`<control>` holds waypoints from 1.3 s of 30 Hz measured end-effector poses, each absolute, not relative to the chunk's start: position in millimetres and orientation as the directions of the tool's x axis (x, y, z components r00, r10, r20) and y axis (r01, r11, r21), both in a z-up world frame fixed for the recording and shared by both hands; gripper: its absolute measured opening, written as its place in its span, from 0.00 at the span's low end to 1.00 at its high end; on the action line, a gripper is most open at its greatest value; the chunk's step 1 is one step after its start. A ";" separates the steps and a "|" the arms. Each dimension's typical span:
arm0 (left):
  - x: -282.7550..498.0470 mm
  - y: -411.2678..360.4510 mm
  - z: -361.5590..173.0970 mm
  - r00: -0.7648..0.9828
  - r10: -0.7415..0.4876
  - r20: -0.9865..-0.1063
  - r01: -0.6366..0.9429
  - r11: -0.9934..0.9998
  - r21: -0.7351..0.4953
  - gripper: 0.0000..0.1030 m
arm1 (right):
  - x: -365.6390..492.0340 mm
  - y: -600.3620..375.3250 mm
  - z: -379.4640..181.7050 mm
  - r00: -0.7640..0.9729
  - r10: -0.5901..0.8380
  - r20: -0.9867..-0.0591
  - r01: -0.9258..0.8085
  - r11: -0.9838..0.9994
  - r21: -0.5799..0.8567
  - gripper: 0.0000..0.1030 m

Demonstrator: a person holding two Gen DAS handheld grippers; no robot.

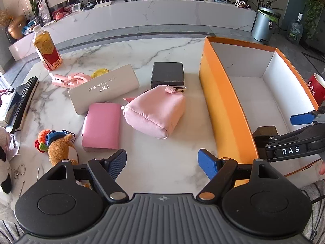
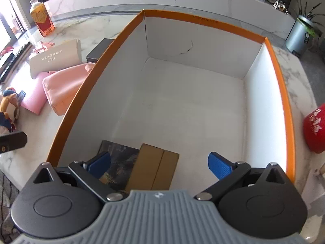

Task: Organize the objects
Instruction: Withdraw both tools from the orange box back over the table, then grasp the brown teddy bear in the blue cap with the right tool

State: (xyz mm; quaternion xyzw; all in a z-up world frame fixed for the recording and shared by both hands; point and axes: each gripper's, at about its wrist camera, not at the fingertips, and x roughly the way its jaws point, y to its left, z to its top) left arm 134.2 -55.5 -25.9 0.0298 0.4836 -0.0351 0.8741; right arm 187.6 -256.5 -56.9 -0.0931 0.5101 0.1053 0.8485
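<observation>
An orange box (image 1: 225, 105) with a white inside stands on the marble table; it also shows in the right wrist view (image 2: 203, 23). My right gripper (image 2: 160, 165) is open over its near end, above a tan box (image 2: 154, 168) and a dark booklet (image 2: 119, 162) lying on the box floor. My left gripper (image 1: 162, 161) is open and empty above the table, left of the orange box. Ahead of it lie a pink pouch (image 1: 155, 112), a pink wallet (image 1: 101, 125), a grey case (image 1: 104, 87) and a dark square box (image 1: 167, 75).
A tea bottle (image 1: 46, 49) stands far left. Pink clips (image 1: 70, 79), plush toys (image 1: 59, 146), a remote (image 1: 23, 103) and keys (image 1: 19, 170) lie at the left. A red cup (image 2: 314, 128) stands right of the orange box.
</observation>
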 end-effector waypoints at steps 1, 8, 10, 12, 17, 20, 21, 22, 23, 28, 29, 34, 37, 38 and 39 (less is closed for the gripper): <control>133.7 -54.1 -25.1 0.527 -0.033 -0.850 0.086 0.996 0.015 0.89 | 185.0 -255.2 -54.2 0.466 0.069 -0.882 -0.267 0.962 -0.065 0.99; 124.2 -29.7 -12.9 0.528 0.014 -0.849 0.031 0.999 0.036 0.89 | 159.3 -248.9 -8.4 0.547 0.225 -0.806 -0.220 0.968 0.121 0.99; 121.2 -18.0 -8.1 0.530 0.039 -0.847 -0.006 0.999 0.042 0.89 | 154.8 -238.1 3.5 0.571 0.258 -0.779 -0.236 0.961 0.145 0.99; 117.1 -5.8 -2.8 0.539 0.057 -0.840 -0.036 0.998 0.045 0.89 | 151.4 -218.8 13.3 0.589 0.289 -0.755 -0.264 0.951 0.159 0.99; 107.8 26.2 5.6 0.545 0.115 -0.830 -0.074 0.993 0.088 0.89 | 136.9 -175.7 31.2 0.571 0.416 -0.708 -0.357 0.902 0.242 0.99; 101.8 51.0 7.8 0.555 0.140 -0.820 -0.128 0.988 0.082 0.89 | 124.3 -149.1 34.5 0.566 0.434 -0.701 -0.403 0.887 0.224 0.99; 100.6 60.1 7.6 0.558 0.142 -0.817 -0.154 0.986 0.065 0.89 | 122.6 -141.9 33.6 0.560 0.440 -0.702 -0.411 0.883 0.225 0.99; 100.2 68.2 7.1 0.558 0.139 -0.818 -0.170 0.984 0.051 0.89 | 121.0 -134.3 31.7 0.549 0.451 -0.704 -0.418 0.877 0.236 0.99; 99.8 77.5 6.5 0.556 0.132 -0.821 -0.180 0.983 0.037 0.89 | 119.9 -128.4 29.3 0.537 0.462 -0.706 -0.421 0.872 0.251 0.99; 96.3 110.6 1.7 0.568 0.163 -0.807 -0.228 0.973 0.036 0.89 | 120.9 -98.5 14.4 0.510 0.481 -0.713 -0.420 0.863 0.282 0.99; 93.8 115.2 1.0 0.578 0.177 -0.797 -0.235 0.971 0.045 0.89 | 121.4 -92.7 11.0 0.502 0.486 -0.715 -0.425 0.859 0.285 0.99; 92.3 139.4 -11.3 0.573 0.210 -0.792 -0.274 0.960 0.056 0.89 | 128.1 -60.0 -8.3 0.466 0.486 -0.739 -0.454 0.848 0.272 0.99; 92.7 157.4 -20.9 0.549 0.229 -0.804 -0.317 0.947 0.054 0.89 | 138.6 -35.9 -22.8 0.434 0.499 -0.750 -0.474 0.834 0.281 0.99; 91.9 163.2 -22.4 0.544 0.242 -0.803 -0.335 0.941 0.056 0.89 | 144.0 -26.0 -28.8 0.421 0.498 -0.758 -0.481 0.831 0.279 0.99; 90.3 168.3 -22.5 0.540 0.256 -0.802 -0.354 0.933 0.059 0.89 | 149.1 -15.0 -35.2 0.409 0.487 -0.771 -0.485 0.832 0.268 0.99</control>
